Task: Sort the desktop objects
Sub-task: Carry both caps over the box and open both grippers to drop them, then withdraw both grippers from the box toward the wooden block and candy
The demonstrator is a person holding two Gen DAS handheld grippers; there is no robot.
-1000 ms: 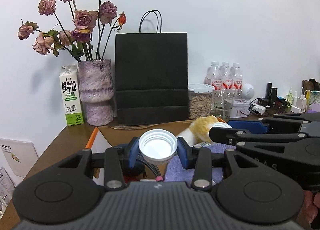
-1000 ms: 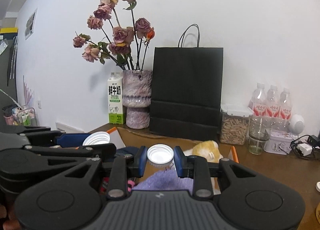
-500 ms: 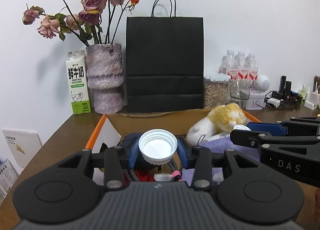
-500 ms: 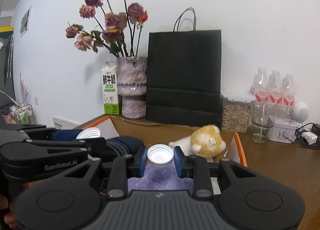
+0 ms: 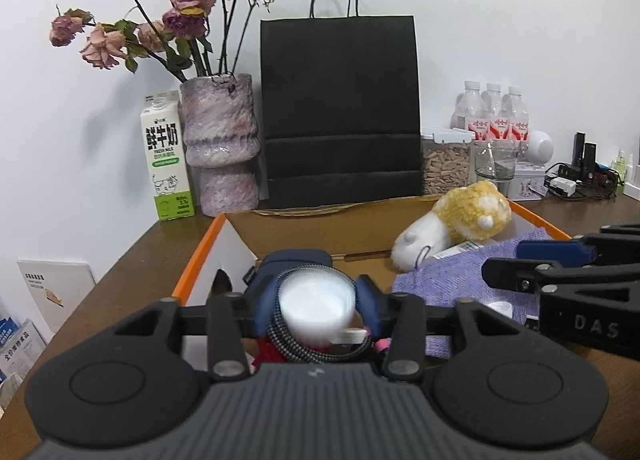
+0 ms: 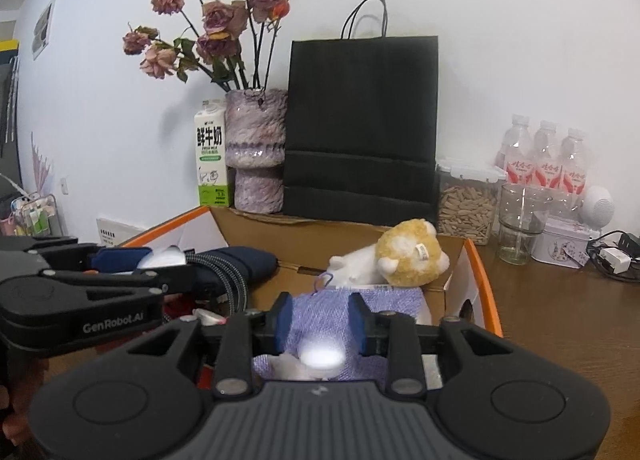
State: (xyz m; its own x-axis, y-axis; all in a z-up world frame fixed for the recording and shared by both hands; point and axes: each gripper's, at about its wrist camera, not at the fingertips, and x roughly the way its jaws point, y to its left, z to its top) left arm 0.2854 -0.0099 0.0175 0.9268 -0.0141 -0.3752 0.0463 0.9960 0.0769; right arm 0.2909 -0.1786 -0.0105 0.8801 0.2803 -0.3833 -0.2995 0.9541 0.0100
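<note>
Two white caps drop into the cardboard box (image 5: 304, 234) on the counter (image 5: 132, 272): the large cap (image 5: 316, 306) between the left gripper's (image 5: 316, 306) opening jaws, the small cap (image 6: 322, 356) below the right gripper's (image 6: 320, 322) opening jaws.

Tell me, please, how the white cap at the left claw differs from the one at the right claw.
The left cap is wider, nearly filling the left claw, whose jaws are opening; the right cap is smaller and sits low, clear of the right claw, also opening. Both are white, blurred.
</note>
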